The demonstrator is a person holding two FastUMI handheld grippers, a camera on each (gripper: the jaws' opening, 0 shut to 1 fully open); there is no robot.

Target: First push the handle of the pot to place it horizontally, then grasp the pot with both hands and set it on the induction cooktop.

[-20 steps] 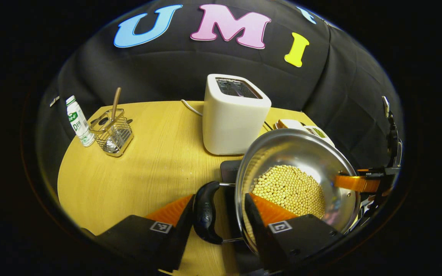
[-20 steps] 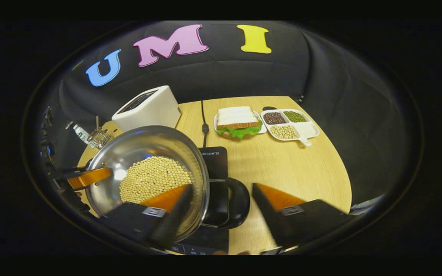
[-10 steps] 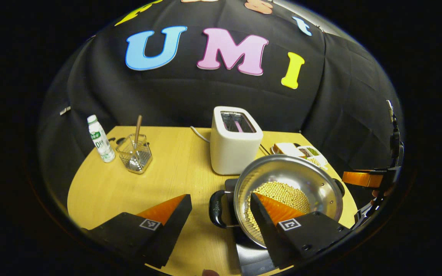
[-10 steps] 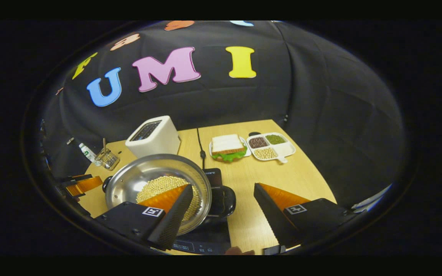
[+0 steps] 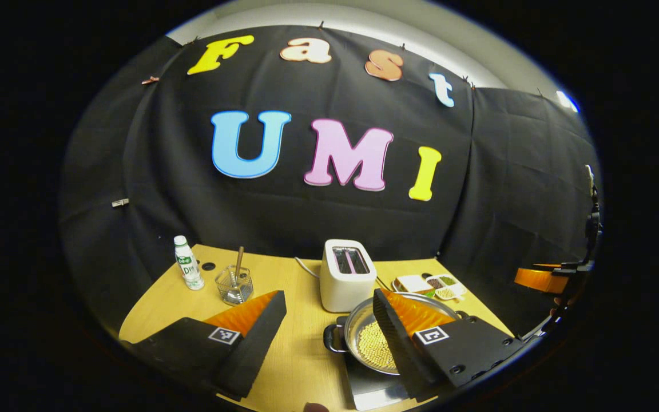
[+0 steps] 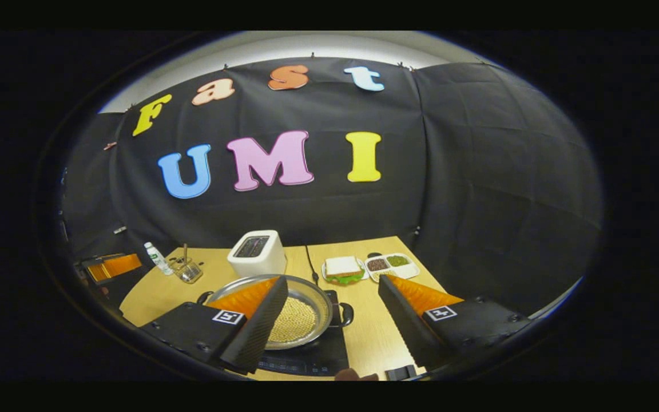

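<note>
The shiny steel pot [image 6: 298, 312] of yellow beans, likely heavy, sat on the black induction cooktop [image 6: 306, 355]; side handles looked the best hold; both grippers [image 5: 329, 329] [image 6: 332, 320] gaped empty.

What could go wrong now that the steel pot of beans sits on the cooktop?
The shallow steel pot of yellow beans looks wider than the black induction cooktop and might sit off-centre. The white toaster stands close behind it; a nudge could knock the two together and spill beans.

One pot [image 6: 298, 312], one induction cooktop [image 6: 306, 356], one toaster [image 6: 257, 252] and one bottle [image 5: 187, 270]. One wire basket [image 5: 234, 284], one sandwich [image 6: 343, 268], one three-part dish [image 6: 391, 265]. Two grippers [image 5: 329, 329] [image 6: 332, 317].
</note>
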